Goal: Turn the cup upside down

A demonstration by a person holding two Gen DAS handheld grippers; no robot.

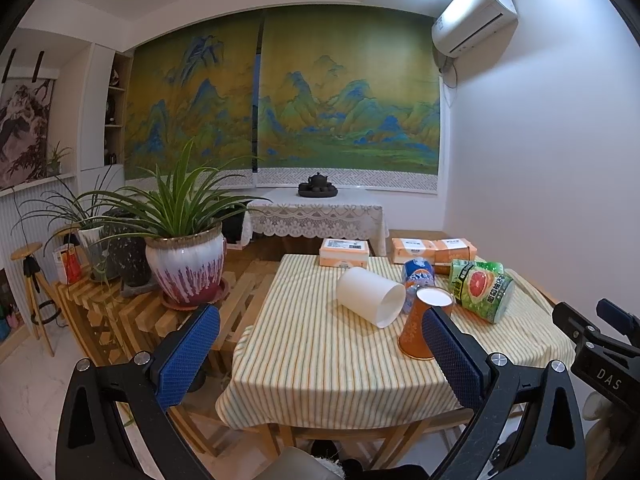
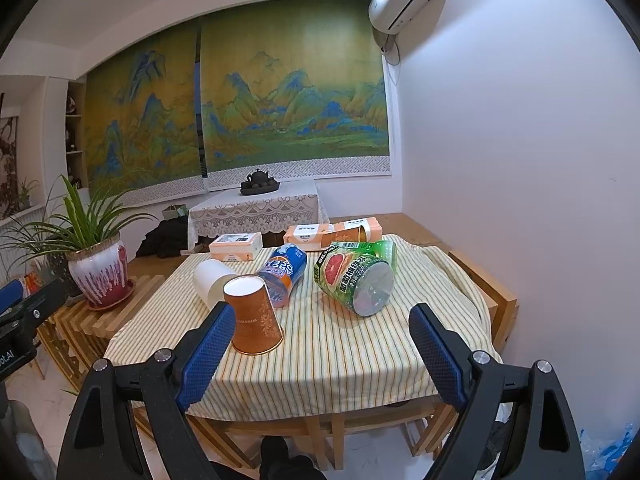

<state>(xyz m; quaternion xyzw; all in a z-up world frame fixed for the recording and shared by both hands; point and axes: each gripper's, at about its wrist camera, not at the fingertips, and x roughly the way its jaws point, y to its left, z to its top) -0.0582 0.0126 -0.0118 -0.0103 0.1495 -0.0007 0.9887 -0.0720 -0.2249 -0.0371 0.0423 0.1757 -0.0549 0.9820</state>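
The orange paper cup [image 2: 254, 314] stands upside down on the striped cloth of the bench [image 2: 340, 356], its wide mouth on the cloth and its white base up, near the front edge. In the right wrist view it sits at about 10 o'clock from the right tool [image 2: 322, 336], just beside the left blue pad and outside the gap; that tool is spread wide and holds nothing. In the left wrist view the cup [image 1: 420, 326] lies at about 2 o'clock from the left tool [image 1: 320, 336], partly hidden behind its right pad; whether pad and cup touch cannot be told. The left tool is also spread wide and empty.

At 11 o'clock from the cup a white cup [image 2: 211, 280] lies on its side. Behind the orange cup lies a blue and orange bottle [image 2: 285, 274], its label too warped to read surely. At 2 o'clock a green bottle [image 2: 357, 280] lies on its side, showing a grapefruit picture and Chinese characters. The cup's side carries small printed letters, too small to read. The other handle seen in the left view reads "DAS".
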